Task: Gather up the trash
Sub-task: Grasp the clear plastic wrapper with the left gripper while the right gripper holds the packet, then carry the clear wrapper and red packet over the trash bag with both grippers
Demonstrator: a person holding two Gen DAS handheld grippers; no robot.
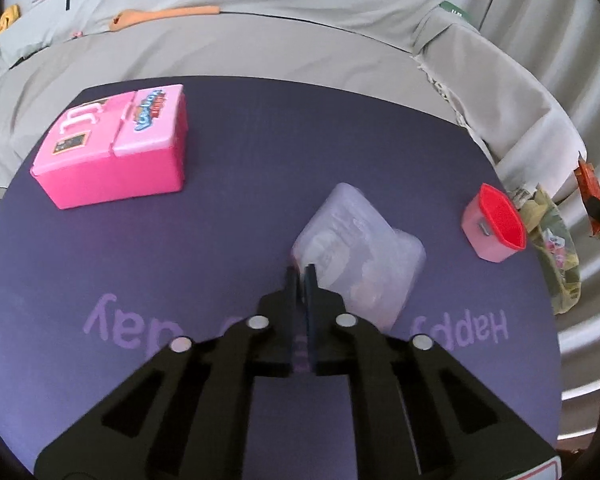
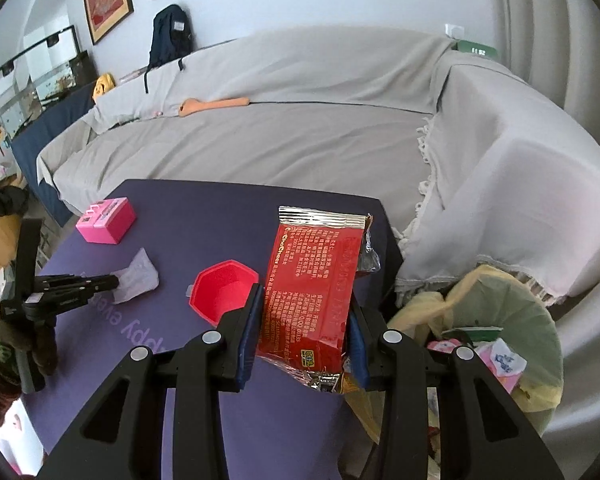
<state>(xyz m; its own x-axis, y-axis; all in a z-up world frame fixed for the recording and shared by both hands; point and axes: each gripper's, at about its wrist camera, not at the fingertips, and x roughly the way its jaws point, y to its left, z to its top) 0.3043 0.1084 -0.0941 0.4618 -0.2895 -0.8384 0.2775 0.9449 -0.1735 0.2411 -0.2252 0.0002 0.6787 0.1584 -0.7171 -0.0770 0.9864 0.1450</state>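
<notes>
Pinching the near edge of a clear plastic bag, the left gripper is holding it with jaws nearly closed, low over the purple table. Right view: the right gripper is clamping a red snack wrapper upright beside the yellow-lined trash bin.

Soft, even daylight, faint shadows, both views slightly blurred, with heavy fisheye bending and dark corners
</notes>
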